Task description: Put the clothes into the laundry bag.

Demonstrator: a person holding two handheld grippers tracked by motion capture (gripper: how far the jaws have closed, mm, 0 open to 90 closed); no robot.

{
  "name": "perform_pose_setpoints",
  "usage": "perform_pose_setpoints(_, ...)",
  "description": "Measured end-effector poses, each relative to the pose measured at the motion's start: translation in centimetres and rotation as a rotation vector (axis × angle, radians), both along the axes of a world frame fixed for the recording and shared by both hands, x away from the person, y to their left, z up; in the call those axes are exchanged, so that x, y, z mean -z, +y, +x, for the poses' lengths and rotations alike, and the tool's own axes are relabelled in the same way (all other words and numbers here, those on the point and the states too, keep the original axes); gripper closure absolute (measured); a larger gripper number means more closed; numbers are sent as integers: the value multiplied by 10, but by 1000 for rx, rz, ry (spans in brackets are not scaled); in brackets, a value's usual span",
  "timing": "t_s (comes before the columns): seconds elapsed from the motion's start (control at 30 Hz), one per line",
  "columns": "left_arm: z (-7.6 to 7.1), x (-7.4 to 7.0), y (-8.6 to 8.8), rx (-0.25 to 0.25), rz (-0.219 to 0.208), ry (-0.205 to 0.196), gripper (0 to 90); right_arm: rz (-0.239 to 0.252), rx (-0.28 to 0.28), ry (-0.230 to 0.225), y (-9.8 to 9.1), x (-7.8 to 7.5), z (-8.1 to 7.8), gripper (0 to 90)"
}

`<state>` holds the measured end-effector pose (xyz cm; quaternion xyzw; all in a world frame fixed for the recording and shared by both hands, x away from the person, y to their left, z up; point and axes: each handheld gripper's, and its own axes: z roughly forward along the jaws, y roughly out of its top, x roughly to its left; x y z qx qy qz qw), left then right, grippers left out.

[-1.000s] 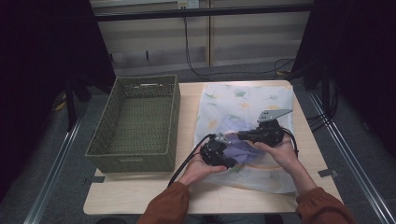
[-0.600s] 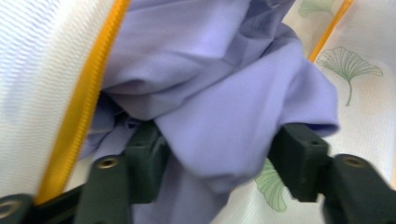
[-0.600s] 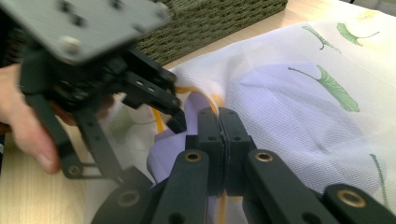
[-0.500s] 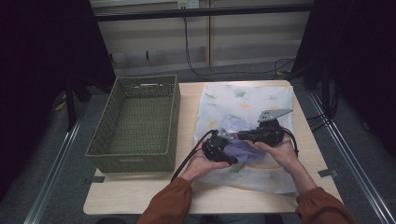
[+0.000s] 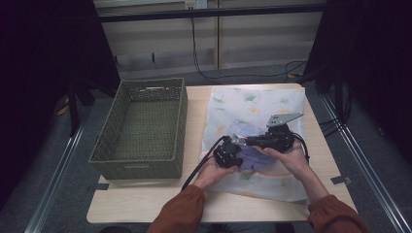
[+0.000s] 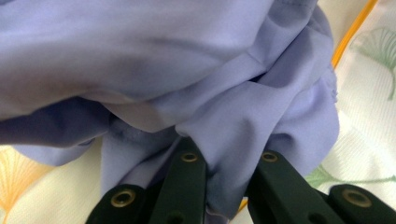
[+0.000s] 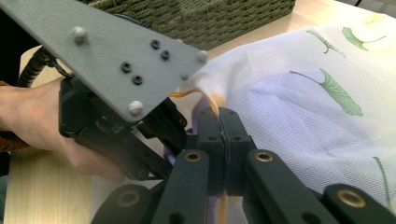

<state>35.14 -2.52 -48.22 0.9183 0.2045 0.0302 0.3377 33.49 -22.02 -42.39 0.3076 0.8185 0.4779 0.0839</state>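
Note:
A white mesh bag (image 5: 252, 104) printed with green and yellow leaves lies flat on the table. A purple cloth (image 5: 252, 156) shows at its near edge. My left gripper (image 5: 239, 154) points right into that cloth. Its jaws have just been closing, and in the left gripper view they pinch a fold of the purple cloth (image 6: 187, 56), so the left gripper (image 6: 226, 161) is shut on it. My right gripper (image 5: 241, 141) points left. In the right gripper view it (image 7: 219, 116) is shut on the bag's white edge (image 7: 303, 107) with its orange trim. The two grippers almost touch.
A deep green woven basket (image 5: 141, 165) stands left of the bag, with nothing in it. Bare light wood table (image 5: 150, 199) lies in front of the basket. Black cables trail from both grippers toward the person.
The left gripper has edged slightly toward the right one over the purple cloth. The right hand and the bag have stayed put.

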Motion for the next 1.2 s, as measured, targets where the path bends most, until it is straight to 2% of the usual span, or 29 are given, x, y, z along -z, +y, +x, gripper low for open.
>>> perform_pose_setpoints(0.07,1,-1,-2,-10,-32,1,869,4,-6,-6,1,-1,-1,897)
perform_pose_setpoints(0.17,7,-7,-3,-39,-39,-3,870,10,-12,-12,1,-5,-3,897)
perform_pose_setpoints(0.23,9,-8,-4,-67,-76,6,870,15,-16,-15,2,-7,-5,897)
perform_pose_setpoints(0.27,10,-8,-6,-100,-107,3,871,12,-17,-16,2,-7,-6,897)
perform_pose_setpoints(0.3,11,-11,-6,-105,-102,4,871,14,-20,-15,2,-8,-6,897)
perform_pose_setpoints(0.37,14,-13,-9,-129,-132,-5,871,14,-21,-18,2,-9,-7,897)
perform_pose_setpoints(0.47,17,-20,-11,-162,-144,-13,871,27,-23,-18,2,-10,-9,898)
perform_pose_setpoints(0.5,18,-22,-11,-169,-140,-30,871,27,-20,-17,2,-11,-9,898)
perform_pose_setpoints(0.57,19,-23,-12,-192,-174,-24,871,25,-29,-14,3,-11,-11,898)
perform_pose_setpoints(0.6,19,-24,-11,-204,-165,-53,871,23,-29,-15,4,-11,-11,898)
perform_pose_setpoints(0.67,22,-23,-10,-220,-187,-43,871,28,-30,-12,3,-10,-12,898)
perform_pose_setpoints(0.7,22,-22,-10,-227,-181,-47,870,31,-31,-8,3,-10,-12,898)
perform_pose_setpoints(0.73,23,-21,-10,-225,-189,-43,870,28,-32,-6,3,-9,-13,898)
perform_pose_setpoints(0.83,21,-16,-11,-177,-152,-32,843,21,-30,2,1,-7,-13,898)
perform_pose_setpoints(0.9,18,-14,-9,-158,-126,-34,776,20,-19,10,-1,-4,-11,898)
perform_pose_setpoints(1.0,16,-11,-5,-110,-126,-20,659,15,-13,19,-4,-1,-9,898)
perform_pose_setpoints(1.03,15,-11,-3,-88,-94,-20,621,15,-13,20,-4,0,-9,898)
perform_pose_setpoints(1.07,14,-10,-3,-89,-109,-8,576,12,-12,21,-4,1,-9,898)
perform_pose_setpoints(1.1,12,-10,-2,-72,-93,7,529,9,-12,22,-4,1,-8,898)
perform_pose_setpoints(1.13,11,-9,-1,-55,-72,-14,491,6,-9,21,-4,1,-8,898)
perform_pose_setpoints(1.2,8,-6,1,-33,-52,-11,448,6,-12,21,-4,2,-8,898)
